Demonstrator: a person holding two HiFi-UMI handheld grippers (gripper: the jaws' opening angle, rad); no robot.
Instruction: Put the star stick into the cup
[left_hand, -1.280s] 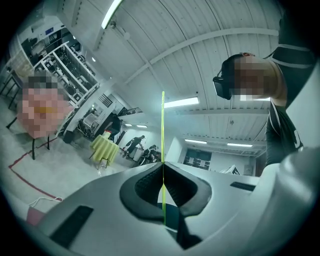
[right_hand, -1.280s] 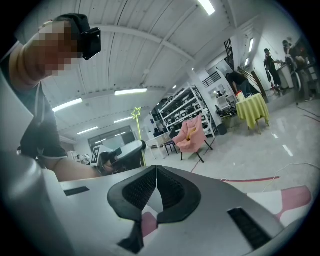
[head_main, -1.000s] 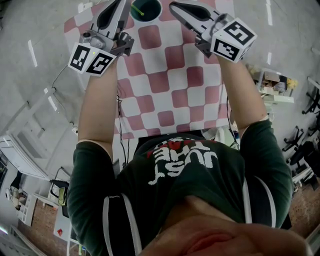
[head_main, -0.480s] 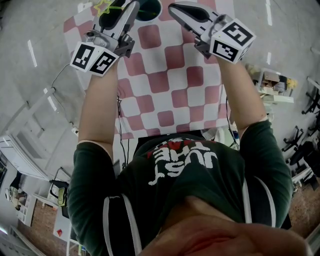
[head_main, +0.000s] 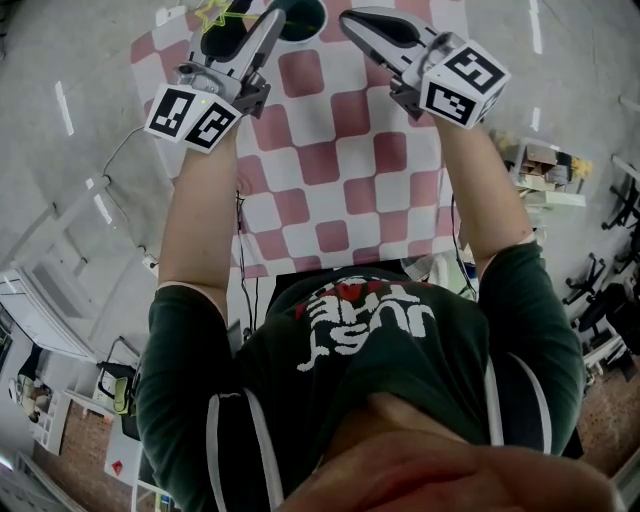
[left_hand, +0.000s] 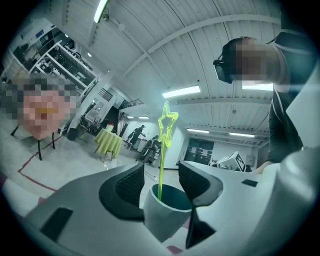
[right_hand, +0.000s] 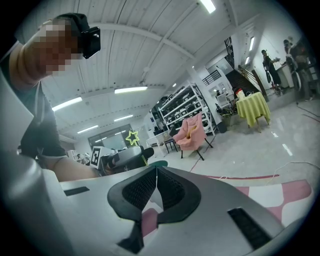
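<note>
The white cup with a teal inside stands on the checked cloth, just beyond my left gripper. The yellow-green star stick stands in the cup, star end up. It rises between the left jaws, which are opening, and neither pad presses on it. In the head view the cup and the star sit at the top edge beside the left gripper. My right gripper hangs to the cup's right, shut and empty.
The red-and-white checked cloth covers a small table with grey floor round it. A person's two forearms reach over the cloth. The right gripper view shows the left gripper, the star and a pink chair far off.
The left gripper has shifted a little toward the cup and its jaws have spread apart. The star has come into view at the top edge. The right gripper has stayed put.
</note>
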